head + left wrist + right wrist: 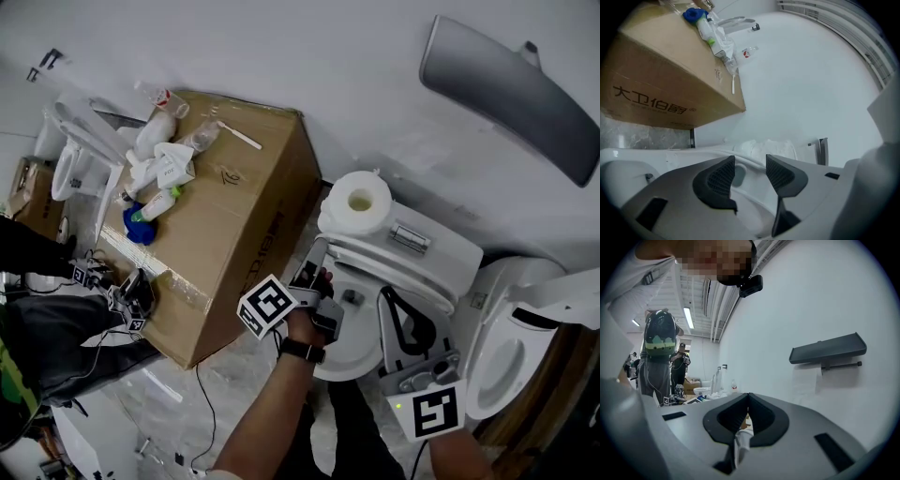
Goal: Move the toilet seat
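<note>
**SEAT UP AGAINST THE TANK, LEFT JAWS OPEN AT ITS EDGE**

Appears raised: toilet seat, seen edge-on in the head view, leaning back toward the tank, with the bowl exposed below at 6 o'clock. Runs with its long axis from roughly 10 o'clock to 4 o'clock across that view.

At the seat's 10 o'clock end, the left gripper, released. Held with jaws apart and set either side of the seat's upper edge, without visibly pinching it. Looks along its jaws at what seems to be the white underside, an oval bumper just below the tips. Straight ahead at 12 o'clock beyond that edge, the toilet roll on the tank.

At about 5 o'clock from the seat, over the bowl's right side, the right gripper, clenched tip to tip. Grasps nothing nameable, only a white sliver low in the gap, too unclear to identify. Aims up at the wall and its dark shelf, away from the toilet.

Judged nearer and better placed: the left. Probably needs only to close on the edge, then swing the seat forward toward 6 o'clock, across its long axis.

Farther out, a cardboard box at 9 o'clock, strewn with bottles, and a second toilet at 3 o'clock.
</note>
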`<state>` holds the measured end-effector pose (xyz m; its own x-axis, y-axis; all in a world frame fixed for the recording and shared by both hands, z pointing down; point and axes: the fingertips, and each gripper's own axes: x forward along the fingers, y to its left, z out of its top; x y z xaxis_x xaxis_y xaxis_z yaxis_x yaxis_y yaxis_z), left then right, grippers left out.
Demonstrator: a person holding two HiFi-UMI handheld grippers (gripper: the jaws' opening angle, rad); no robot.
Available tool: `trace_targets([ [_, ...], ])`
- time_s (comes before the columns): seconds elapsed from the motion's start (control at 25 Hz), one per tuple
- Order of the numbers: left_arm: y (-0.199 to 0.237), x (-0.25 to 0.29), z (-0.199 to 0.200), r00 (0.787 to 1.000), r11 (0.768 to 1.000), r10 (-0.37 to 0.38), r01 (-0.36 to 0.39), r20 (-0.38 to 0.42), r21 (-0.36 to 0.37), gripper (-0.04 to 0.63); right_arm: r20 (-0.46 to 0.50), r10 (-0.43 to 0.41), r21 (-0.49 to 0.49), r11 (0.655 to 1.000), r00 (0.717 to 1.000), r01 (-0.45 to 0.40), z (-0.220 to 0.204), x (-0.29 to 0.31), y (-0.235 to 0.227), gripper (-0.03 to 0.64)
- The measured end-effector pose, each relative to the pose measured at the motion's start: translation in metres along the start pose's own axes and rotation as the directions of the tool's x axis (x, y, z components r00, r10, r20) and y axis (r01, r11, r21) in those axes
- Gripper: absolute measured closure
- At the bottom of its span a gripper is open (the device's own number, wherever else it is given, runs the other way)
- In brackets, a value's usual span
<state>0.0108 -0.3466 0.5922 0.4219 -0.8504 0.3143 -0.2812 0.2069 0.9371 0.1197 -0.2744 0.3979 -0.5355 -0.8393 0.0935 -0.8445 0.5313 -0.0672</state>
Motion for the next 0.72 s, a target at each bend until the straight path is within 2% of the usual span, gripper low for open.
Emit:
trace_targets([
  [0.12, 0.0, 0.004, 0.002, 0.999, 1.0, -0.019, 0.02, 0.031, -0.022, 0.382, -0.009, 0.001, 0.002, 1.0, 1.0, -0.001, -0.004, 0.002, -0.005, 0.603],
  [0.4, 0.001, 0.007, 0.002, 0.997, 1.0, -0.01, 0.012, 0.072, -0.024, 0.393, -0.009, 0.001, 0.008, 1.0, 1.0, -0.001, -0.007, 0.004, -0.01, 0.603],
  [0.72, -0.002, 0.002, 0.002, 0.997, 1.0, -0.014, 0.015, 0.071, -0.016, 0.395, -0.005, -0.008, 0.013, 1.0, 1.0, 0.008, -0.004, 0.003, -0.012, 0.603],
])
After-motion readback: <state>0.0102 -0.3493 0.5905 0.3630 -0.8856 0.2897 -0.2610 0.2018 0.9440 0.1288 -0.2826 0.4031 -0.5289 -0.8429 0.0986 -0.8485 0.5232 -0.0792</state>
